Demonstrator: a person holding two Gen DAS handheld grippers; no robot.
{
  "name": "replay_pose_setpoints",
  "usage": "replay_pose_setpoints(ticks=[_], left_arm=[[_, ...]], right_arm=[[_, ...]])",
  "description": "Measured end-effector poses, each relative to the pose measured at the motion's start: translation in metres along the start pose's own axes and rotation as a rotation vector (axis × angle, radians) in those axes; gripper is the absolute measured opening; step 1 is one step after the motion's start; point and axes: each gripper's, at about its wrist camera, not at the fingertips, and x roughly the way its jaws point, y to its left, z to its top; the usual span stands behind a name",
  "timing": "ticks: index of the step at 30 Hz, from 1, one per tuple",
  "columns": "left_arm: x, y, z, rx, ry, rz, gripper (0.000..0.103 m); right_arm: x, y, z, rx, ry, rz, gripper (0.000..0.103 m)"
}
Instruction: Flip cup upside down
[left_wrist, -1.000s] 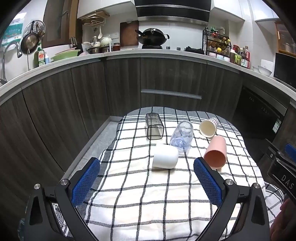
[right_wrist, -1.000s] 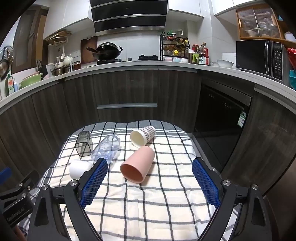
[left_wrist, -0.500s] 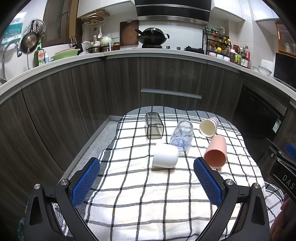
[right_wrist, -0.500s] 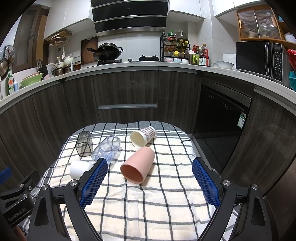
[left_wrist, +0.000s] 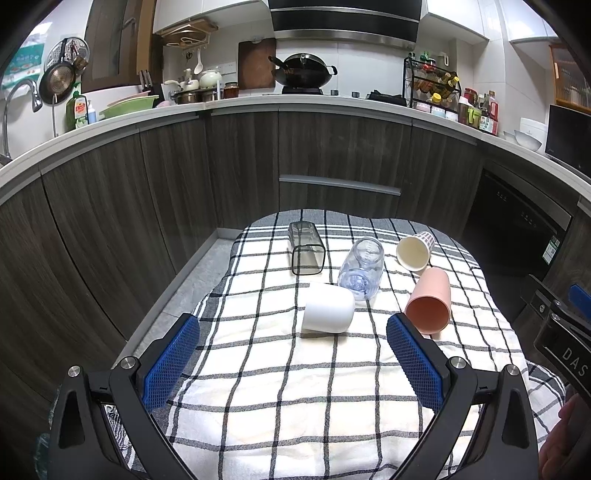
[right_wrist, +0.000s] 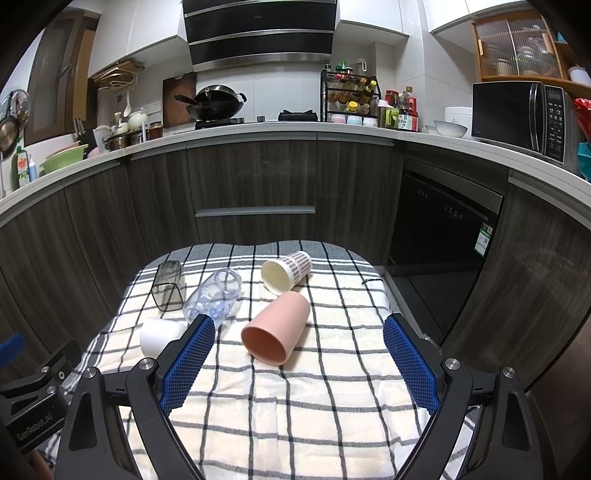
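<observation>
Several cups lie on their sides on a checked cloth (left_wrist: 280, 387). A white cup (left_wrist: 327, 308) lies nearest my left gripper (left_wrist: 291, 350), which is open and empty, short of it. A pink cup (right_wrist: 277, 326) lies ahead of my right gripper (right_wrist: 295, 354), open and empty; it also shows in the left wrist view (left_wrist: 428, 301). Behind lie a clear cup (left_wrist: 360, 267), a dark square cup (left_wrist: 306, 247) and a patterned paper cup (right_wrist: 286, 271). The white cup (right_wrist: 159, 334) is partly hidden by my right gripper's left finger.
The cloth-covered table (right_wrist: 332, 406) stands in front of dark kitchen cabinets (right_wrist: 255, 192). A dishwasher (right_wrist: 439, 251) is to the right. The other gripper's body shows at the edge of each view, the right one (left_wrist: 561, 332) and the left one (right_wrist: 33, 398).
</observation>
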Motion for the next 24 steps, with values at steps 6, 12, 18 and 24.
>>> replay_pose_setpoints(ticks=[6, 12, 18, 24], left_arm=[[0.0001, -0.0004, -0.0003, -0.001, -0.001, -0.002, 0.103], [0.0004, -0.0004, 0.0006, 0.000, 0.001, -0.002, 0.103], [0.0004, -0.0003, 0.0012, -0.001, 0.004, -0.003, 0.103], [0.0006, 0.0005, 0.0010, -0.002, 0.004, -0.003, 0.103]], right_arm=[[0.0008, -0.0006, -0.0011, 0.000, -0.002, -0.001, 0.093], [-0.0004, 0.0007, 0.0001, 0.001, 0.001, 0.000, 0.093], [0.0013, -0.0009, -0.0017, 0.000, 0.000, 0.000, 0.093], [0.0012, -0.0009, -0.0022, 0.001, 0.005, 0.000, 0.093]])
